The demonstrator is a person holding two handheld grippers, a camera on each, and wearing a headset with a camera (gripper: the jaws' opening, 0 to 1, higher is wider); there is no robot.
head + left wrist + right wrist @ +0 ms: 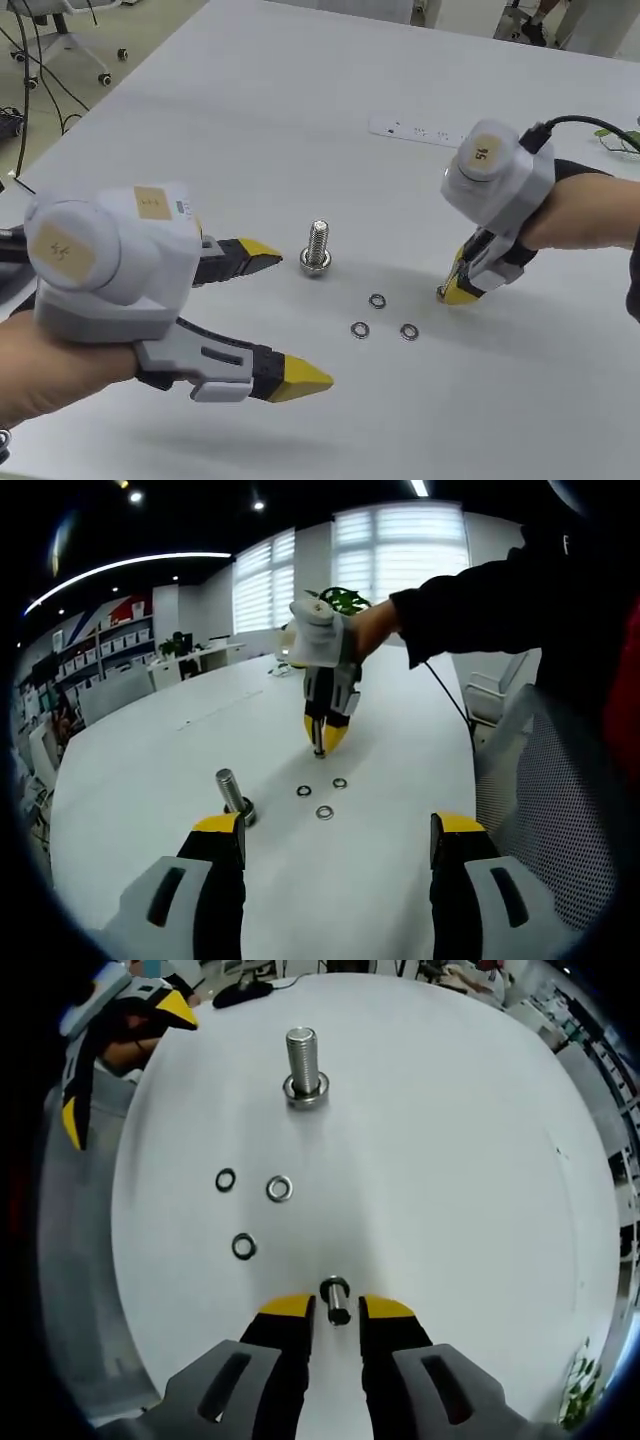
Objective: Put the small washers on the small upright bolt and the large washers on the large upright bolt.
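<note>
White tabletop (250, 120), office room behind. Large bolt (317, 247): upright, centre of the head view, ring at its base. Small bolt (335, 1300): upright, dark ring at its base, standing between the tips of the right gripper (337, 1308), whose fingers are slightly apart on either side; whether they touch it cannot be told. Three loose washers (377, 301): flat on the table, lower centre, roughly between the two bolts. Left gripper (290, 315): lower left, fingers wide apart, nothing held, near the large bolt. Power strip (415, 131): upper right.
</note>
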